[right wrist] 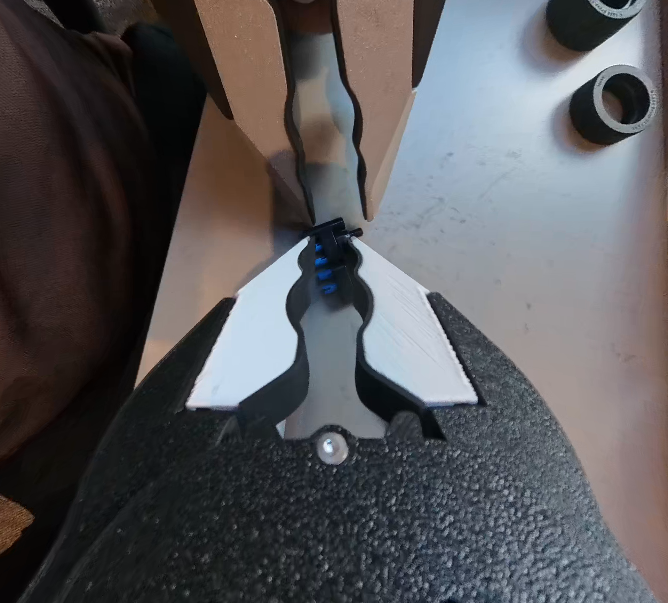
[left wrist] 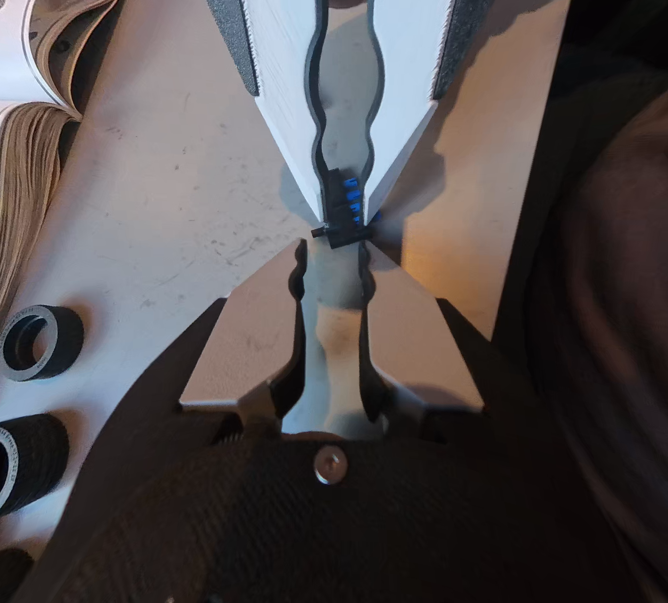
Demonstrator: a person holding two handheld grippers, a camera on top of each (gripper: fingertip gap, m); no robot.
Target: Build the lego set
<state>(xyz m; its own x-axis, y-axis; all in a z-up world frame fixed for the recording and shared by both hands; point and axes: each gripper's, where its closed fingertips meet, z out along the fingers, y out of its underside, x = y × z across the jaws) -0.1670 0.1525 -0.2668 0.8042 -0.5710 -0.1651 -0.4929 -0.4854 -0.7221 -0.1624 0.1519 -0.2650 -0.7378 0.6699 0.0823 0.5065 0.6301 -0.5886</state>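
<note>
My right gripper (right wrist: pixel 330 242), with white fingers, is shut on a black lego beam (right wrist: pixel 339 260) that carries several blue pins (right wrist: pixel 320 262) along one side. The beam's end, with a short black peg, sticks out past the tips. My left gripper (left wrist: pixel 332 244), with tan fingers, is open and faces the right one tip to tip. Its tips sit right at the beam's (left wrist: pixel 338 195) protruding end, without closing on it. The right gripper (left wrist: pixel 345 222) enters the left wrist view from the top. The left gripper (right wrist: pixel 338 219) enters the right wrist view from the top. Both hover just above the white table (left wrist: pixel 162 170).
Black rubber tyres lie on the table: two at the left edge of the left wrist view (left wrist: pixel 39 343) (left wrist: pixel 29 459), and several at the upper right of the right wrist view (right wrist: pixel 596 0) (right wrist: pixel 614 105). An open booklet (left wrist: pixel 29 43) lies at the far left. The table edge and a person's dark clothing (right wrist: pixel 72 188) are close by. The grippers are tip to tip, or close to it.
</note>
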